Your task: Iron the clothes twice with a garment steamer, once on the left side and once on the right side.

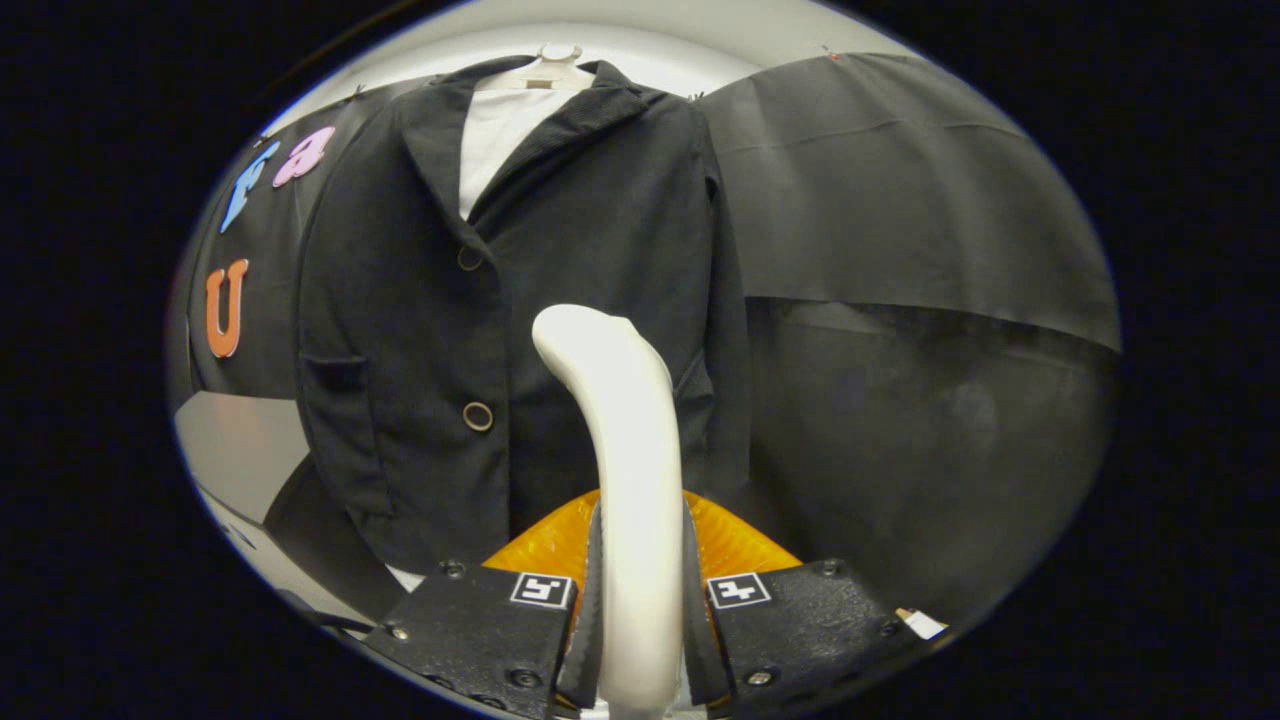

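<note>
Between the two fingers of the gripper [640, 610] stands the garment steamer [622, 470], a smooth, pale, glossy handle that rises straight up from the fingers and bends over at its rounded top toward the clothes. Both fingers press against its sides, so the gripper is clamped firmly around the handle. Behind the handle's lower part, just past the fingers, an orange ribbed piece [545, 545] fans out to either side; whether it belongs to the steamer cannot be told. Beyond the steamer hangs the jacket [420, 330], a dark, finely ribbed garment with a lapel collar, two round buttons down its front and a patch pocket on one side. It hangs on a pale hanger [545, 72], with a white shirt [500, 140] showing in the open neckline. The steamer's bent head is in front of the jacket's lower front panel, beside the lower button; whether it touches the cloth cannot be told.
</note>
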Motion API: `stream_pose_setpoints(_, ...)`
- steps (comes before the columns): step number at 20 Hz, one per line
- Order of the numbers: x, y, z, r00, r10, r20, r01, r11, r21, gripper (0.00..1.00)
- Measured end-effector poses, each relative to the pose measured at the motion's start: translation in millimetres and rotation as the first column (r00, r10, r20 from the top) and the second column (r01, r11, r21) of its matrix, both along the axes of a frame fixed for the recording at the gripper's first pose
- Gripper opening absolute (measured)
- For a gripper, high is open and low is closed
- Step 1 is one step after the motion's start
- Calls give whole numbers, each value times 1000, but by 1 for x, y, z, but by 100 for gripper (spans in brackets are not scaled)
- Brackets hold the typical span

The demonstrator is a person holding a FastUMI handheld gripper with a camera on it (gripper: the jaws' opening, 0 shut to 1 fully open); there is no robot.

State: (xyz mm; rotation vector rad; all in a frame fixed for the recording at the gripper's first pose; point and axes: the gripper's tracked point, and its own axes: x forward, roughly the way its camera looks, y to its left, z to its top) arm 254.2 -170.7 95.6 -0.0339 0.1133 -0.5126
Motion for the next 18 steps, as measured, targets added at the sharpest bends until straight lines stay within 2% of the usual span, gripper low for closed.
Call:
stream_pose_setpoints(11,-4,-8,-79,988,-1,-154,10,998,59,36)
stream_pose_setpoints(18,-4,-12,-124,975,-2,-223,15,998,55,36)
